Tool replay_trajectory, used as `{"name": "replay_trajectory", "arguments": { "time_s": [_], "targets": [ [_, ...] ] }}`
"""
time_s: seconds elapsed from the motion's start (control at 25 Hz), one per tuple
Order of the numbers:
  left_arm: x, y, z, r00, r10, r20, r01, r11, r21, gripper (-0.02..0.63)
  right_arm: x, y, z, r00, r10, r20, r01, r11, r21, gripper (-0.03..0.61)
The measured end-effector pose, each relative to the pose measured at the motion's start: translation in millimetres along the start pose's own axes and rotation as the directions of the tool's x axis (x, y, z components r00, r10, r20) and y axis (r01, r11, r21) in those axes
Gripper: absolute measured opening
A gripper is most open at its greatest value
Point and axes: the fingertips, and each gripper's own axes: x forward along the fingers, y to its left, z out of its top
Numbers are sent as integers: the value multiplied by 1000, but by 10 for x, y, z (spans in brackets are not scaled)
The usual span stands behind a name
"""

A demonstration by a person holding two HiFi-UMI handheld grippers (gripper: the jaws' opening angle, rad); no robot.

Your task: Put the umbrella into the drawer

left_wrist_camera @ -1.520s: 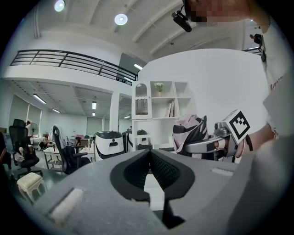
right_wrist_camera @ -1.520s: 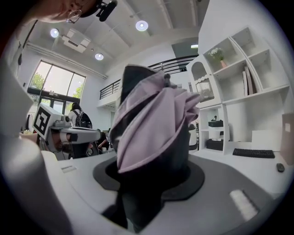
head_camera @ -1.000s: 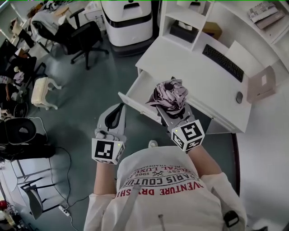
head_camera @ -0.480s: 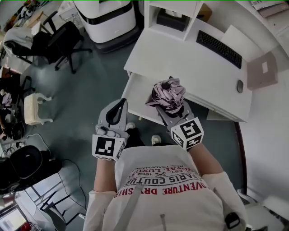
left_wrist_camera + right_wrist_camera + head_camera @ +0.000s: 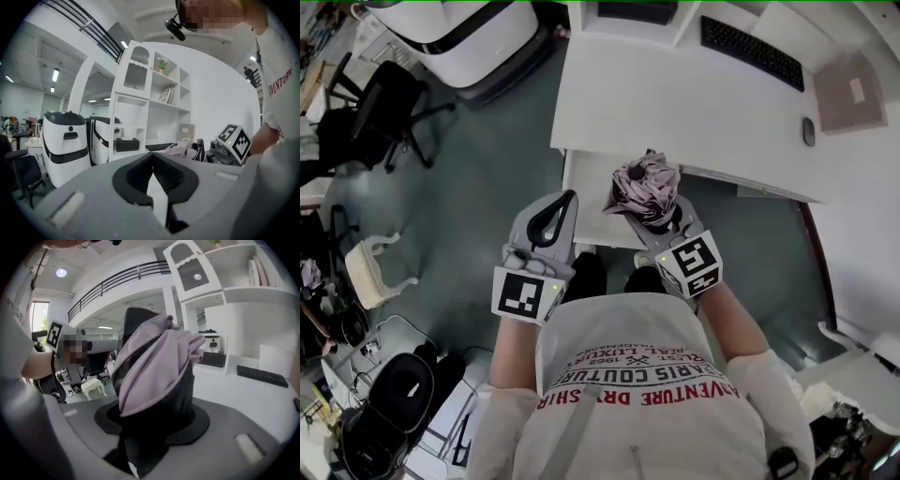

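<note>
A folded mauve and black umbrella [image 5: 643, 187] stands up out of my right gripper [image 5: 654, 212], which is shut on its lower end. In the right gripper view the umbrella [image 5: 154, 366] fills the gap between the jaws. It hangs over the right part of the open white drawer [image 5: 584, 184], which juts from under the white desk [image 5: 675, 108]. My left gripper [image 5: 570, 197] is shut with nothing in it, at the drawer's front left. Its tips [image 5: 152, 157] meet in the left gripper view, where the umbrella [image 5: 180, 149] shows to the right.
A keyboard [image 5: 752, 52], a mouse [image 5: 809, 131] and a brown box [image 5: 848, 89] lie on the desk. A white machine [image 5: 455, 28] stands at the back left, with office chairs [image 5: 380, 117] on the grey floor. The person's shoes [image 5: 586, 272] are just before the drawer.
Both grippers have moved forward and down toward the drawer. The umbrella, still gripped, now hangs over the drawer. The person has come closer to the desk.
</note>
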Motion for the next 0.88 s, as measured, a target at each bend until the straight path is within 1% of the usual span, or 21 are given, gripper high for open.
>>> {"name": "replay_trajectory", "arguments": {
  "time_s": [0.12,0.24,0.36,0.48,0.6,0.72,0.8,0.88],
  "targets": [
    [135,123,-183,997,-75,-7,75,997,2,6,265,17,-270,996,3,-92,-5,1000,-27,199],
    [299,182,-361,993,-122,-12,122,993,-3,6,479,-36,-566,984,15,-175,-18,1000,-15,199],
    [458,201,-547,986,-166,-19,166,986,-20,6,668,-112,-876,968,21,-250,-25,1000,-10,201],
    [564,231,-744,979,-204,-26,203,979,-23,6,903,-156,-1195,945,36,-324,-39,999,-3,201],
    [639,282,-934,972,-232,-34,232,973,-9,6,1153,-185,-1505,918,67,-391,-68,998,12,201],
    [644,341,-1097,969,-240,-53,241,971,6,6,1362,-188,-1792,883,99,-459,-87,995,47,201],
    [616,358,-1172,969,-237,-66,238,971,11,6,1456,-166,-1983,851,125,-510,-111,992,58,202],
    [582,359,-1237,969,-234,-76,236,972,15,6,1525,-133,-2183,813,146,-563,-147,988,43,202]
  ]
}}
